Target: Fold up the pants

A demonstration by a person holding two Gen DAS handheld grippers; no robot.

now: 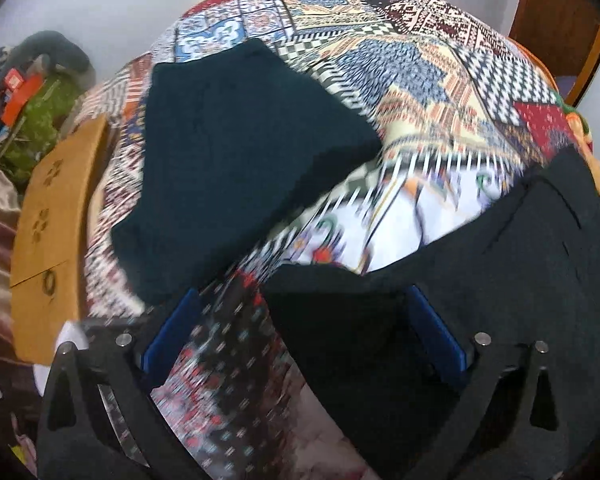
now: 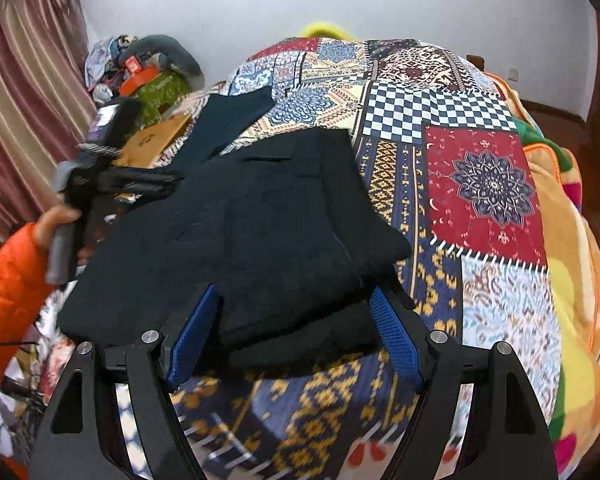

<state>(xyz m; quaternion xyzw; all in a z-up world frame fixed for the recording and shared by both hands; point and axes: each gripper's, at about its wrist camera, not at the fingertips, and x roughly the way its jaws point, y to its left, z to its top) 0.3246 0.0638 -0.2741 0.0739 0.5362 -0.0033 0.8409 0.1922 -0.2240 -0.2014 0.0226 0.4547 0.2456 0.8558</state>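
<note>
Black pants (image 2: 252, 232) lie folded in a thick stack on the patchwork bedspread (image 2: 480, 184). My right gripper (image 2: 296, 320) is open, its blue pads either side of the stack's near edge. In the left wrist view the black pants (image 1: 480, 264) fill the lower right, and my left gripper (image 1: 304, 324) is open with the right pad against the cloth. The left gripper also shows in the right wrist view (image 2: 156, 184) at the stack's left edge, held by a hand in an orange sleeve. A second, dark teal folded garment (image 1: 236, 160) lies farther back on the bed.
A cardboard box (image 1: 56, 216) sits at the bed's left edge. A heap of clothes and an orange box (image 2: 140, 72) lie by the curtain (image 2: 24, 112). A bright blanket (image 2: 572, 240) runs along the bed's right side. A wooden door (image 1: 560, 20) is at far right.
</note>
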